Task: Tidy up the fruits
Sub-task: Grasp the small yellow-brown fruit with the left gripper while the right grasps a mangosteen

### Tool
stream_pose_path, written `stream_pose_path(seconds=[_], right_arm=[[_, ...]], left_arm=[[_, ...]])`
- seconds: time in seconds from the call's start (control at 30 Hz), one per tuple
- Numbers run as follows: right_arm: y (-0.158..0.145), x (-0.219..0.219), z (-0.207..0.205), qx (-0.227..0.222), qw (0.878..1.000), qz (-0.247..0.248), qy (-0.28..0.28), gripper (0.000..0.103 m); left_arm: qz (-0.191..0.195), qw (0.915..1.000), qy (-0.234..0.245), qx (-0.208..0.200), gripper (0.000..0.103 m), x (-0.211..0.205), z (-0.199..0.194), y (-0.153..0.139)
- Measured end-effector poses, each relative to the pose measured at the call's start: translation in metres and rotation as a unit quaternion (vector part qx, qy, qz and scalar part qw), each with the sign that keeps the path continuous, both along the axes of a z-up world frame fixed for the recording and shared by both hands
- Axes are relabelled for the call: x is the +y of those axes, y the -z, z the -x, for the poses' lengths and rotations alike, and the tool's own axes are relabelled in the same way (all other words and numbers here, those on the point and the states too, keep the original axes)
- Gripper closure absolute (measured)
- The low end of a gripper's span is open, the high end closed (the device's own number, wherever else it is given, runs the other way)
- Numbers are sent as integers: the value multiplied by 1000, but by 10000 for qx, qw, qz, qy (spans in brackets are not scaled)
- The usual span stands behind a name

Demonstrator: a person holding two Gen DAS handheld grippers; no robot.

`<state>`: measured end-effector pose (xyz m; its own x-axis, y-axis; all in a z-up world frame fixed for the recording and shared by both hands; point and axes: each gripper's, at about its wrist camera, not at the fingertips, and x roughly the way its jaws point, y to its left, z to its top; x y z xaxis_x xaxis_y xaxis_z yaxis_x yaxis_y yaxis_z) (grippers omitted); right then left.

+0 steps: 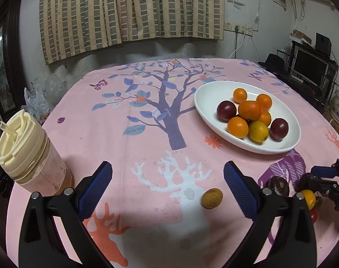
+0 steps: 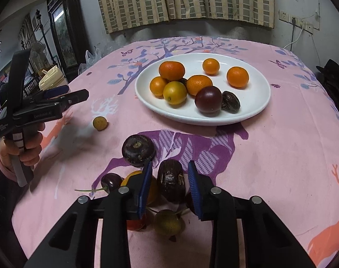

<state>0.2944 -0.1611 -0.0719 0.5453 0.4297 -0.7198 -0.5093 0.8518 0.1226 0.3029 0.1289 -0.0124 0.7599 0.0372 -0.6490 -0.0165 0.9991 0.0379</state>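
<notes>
A white oval plate (image 1: 205,98) (image 2: 256,102) holds several oranges, a yellow fruit and dark plums. My left gripper (image 1: 168,192) is open and empty over the pink cloth, with a small tan fruit (image 1: 212,198) (image 2: 100,123) lying just inside its right finger. My right gripper (image 2: 170,186) is open, its fingers either side of a dark brown wrinkled fruit (image 2: 171,182) on the cloth, with small gaps. Around it lie a dark round fruit (image 2: 138,149), a cherry (image 2: 111,182), an orange-yellow fruit (image 2: 151,189) and a greenish fruit (image 2: 167,222). The right gripper also shows in the left wrist view (image 1: 326,179).
A cream-lidded drink jar (image 1: 28,151) stands at the table's left edge. The left gripper and the hand holding it appear at the left in the right wrist view (image 2: 68,96). Plastic bags (image 1: 37,100) lie beyond the table. Shelves with a monitor (image 1: 310,67) stand at the right.
</notes>
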Motion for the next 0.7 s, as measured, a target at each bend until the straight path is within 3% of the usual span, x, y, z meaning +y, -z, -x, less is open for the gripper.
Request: stream_pose_path(seconds=[0.03, 0.17, 0.27, 0.33, 0.4, 0.47, 0.53, 0.7], right_arm=[[1, 0, -1, 34, 10000, 23, 3, 78], [2, -2, -1, 81, 9999, -40, 44, 78], [-6, -16, -3, 170, 9978, -643, 56, 79], [-10, -22, -4, 138, 9961, -861, 102, 79], [-13, -26, -4, 115, 9947, -1015, 139, 79], [-15, -29, -4, 139, 9930, -1164, 148, 79], [-16, -31, -4, 143, 9925, -1205, 161, 79], [-15, -30, -4, 147, 9929, -1163, 209, 79]], left_arm=[[-21, 10000, -7, -13, 5, 0, 0, 0], [-143, 9998, -86, -130, 5, 7, 2, -4], [77, 9999, 19, -66, 5, 16, 2, -6], [320, 9991, 269, 42, 5, 18, 2, -5], [325, 9984, 460, 109, 5, 11, 1, -2], [170, 9974, 680, 189, 10, -1, 2, 3], [113, 9949, 938, 350, 26, -13, 1, 10], [12, 9890, 1304, 695, 43, -35, -2, 29]])
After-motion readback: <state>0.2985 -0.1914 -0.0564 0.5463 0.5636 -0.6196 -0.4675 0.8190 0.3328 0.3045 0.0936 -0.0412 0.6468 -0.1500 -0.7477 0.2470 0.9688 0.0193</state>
